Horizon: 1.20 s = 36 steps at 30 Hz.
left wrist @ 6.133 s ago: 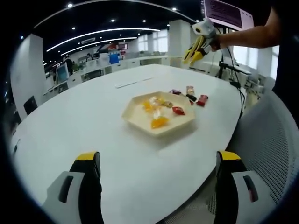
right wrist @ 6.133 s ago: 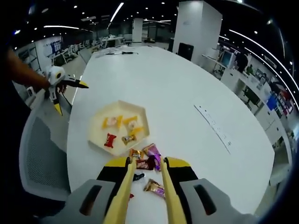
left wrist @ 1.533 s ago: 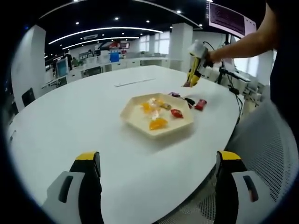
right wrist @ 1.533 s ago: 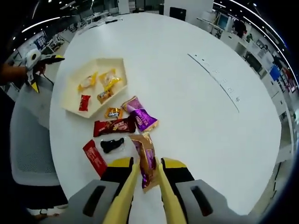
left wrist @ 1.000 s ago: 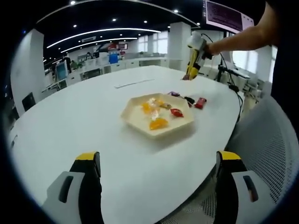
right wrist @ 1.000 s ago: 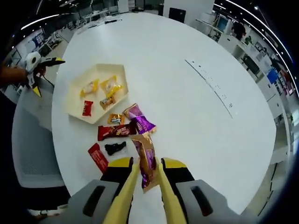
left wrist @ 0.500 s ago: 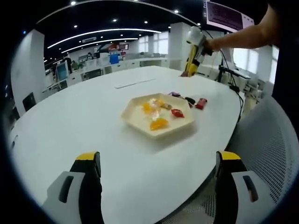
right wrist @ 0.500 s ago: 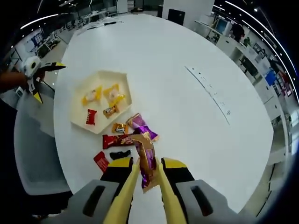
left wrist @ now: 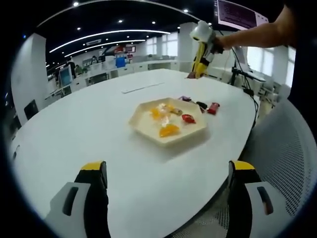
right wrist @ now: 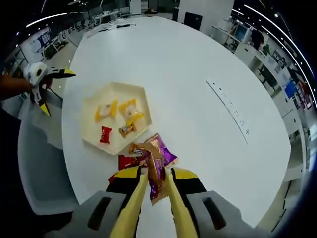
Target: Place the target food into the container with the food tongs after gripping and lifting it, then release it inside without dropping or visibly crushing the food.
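Since half a second ago the right gripper has carried its load closer to the tray, which now lies just ahead and to the left of the tongs instead of farther up the right gripper view; a second and a half back the same wrapper was still low over the loose pile. The tongs are pinched on a brown-and-purple snack, held upright between the yellow tips and clear of the table. Under it lie the remaining packets, just beside the tray's near edge. In the left gripper view the right gripper hangs high above the far side of the table, past the tray, which already holds several sweets. The left gripper rests low near the table edge with its jaws spread wide, holding nothing. The step in hand looks like the carry: the snack is gripped and lifted but not yet over the tray. Next, I judge, the right gripper must travel left until the snack is above the tray's open floor, come down close, then ease the tongs apart so the wrapper slides out rather than falls; the hold should stay light, since harder pressure could crush the wrapper.
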Motion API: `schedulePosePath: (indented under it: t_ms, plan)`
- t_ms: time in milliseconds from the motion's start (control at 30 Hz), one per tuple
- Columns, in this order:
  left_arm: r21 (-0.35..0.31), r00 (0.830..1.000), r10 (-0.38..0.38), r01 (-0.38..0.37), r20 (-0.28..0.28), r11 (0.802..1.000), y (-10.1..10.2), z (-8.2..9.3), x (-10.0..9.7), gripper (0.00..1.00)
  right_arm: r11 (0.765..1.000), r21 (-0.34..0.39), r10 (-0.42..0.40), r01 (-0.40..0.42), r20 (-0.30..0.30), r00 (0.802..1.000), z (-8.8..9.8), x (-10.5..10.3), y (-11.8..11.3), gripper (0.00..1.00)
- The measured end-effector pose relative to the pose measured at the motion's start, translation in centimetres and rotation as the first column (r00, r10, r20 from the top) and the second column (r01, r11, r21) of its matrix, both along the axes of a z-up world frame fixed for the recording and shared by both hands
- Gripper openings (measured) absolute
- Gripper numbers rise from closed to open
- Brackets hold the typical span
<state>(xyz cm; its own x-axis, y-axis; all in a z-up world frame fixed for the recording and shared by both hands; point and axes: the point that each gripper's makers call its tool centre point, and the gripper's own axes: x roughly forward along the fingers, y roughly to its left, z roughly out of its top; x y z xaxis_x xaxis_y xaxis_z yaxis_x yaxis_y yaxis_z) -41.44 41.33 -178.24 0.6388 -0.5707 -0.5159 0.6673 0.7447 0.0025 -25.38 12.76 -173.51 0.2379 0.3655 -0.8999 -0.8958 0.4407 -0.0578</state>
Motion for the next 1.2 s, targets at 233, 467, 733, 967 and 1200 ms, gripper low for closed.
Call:
schedulePosePath:
  t_ms: [233,467,733,967,1200]
  plan:
    - [0.004,1.000,-0.002,0.002,-0.002,1.000,0.0,-0.1,0.0,0.98,0.999,0.013,0.038,-0.038,-0.008,0.999,0.0,-0.4,2.9,0.23]
    - [0.005,1.000,-0.008,0.008,-0.007,1.000,-0.2,-0.2,-0.1,0.98,0.997,0.018,0.077,-0.077,-0.017,0.997,0.0,-0.5,6.0,0.23]
    - [0.006,1.000,-0.006,0.006,-0.002,1.000,-0.2,-0.1,-0.1,0.98,0.993,0.025,0.114,-0.113,-0.020,0.993,0.1,-0.7,9.2,0.23]
    - [0.016,1.000,-0.001,0.001,-0.003,1.000,0.0,-0.2,-0.1,0.97,0.989,0.034,0.146,-0.146,-0.005,0.989,0.6,-0.8,11.9,0.23]
    - [0.017,1.000,-0.012,0.012,-0.006,1.000,-0.2,-0.2,-0.2,0.97,0.987,0.015,0.158,-0.158,0.002,0.987,0.2,-1.3,13.0,0.22]
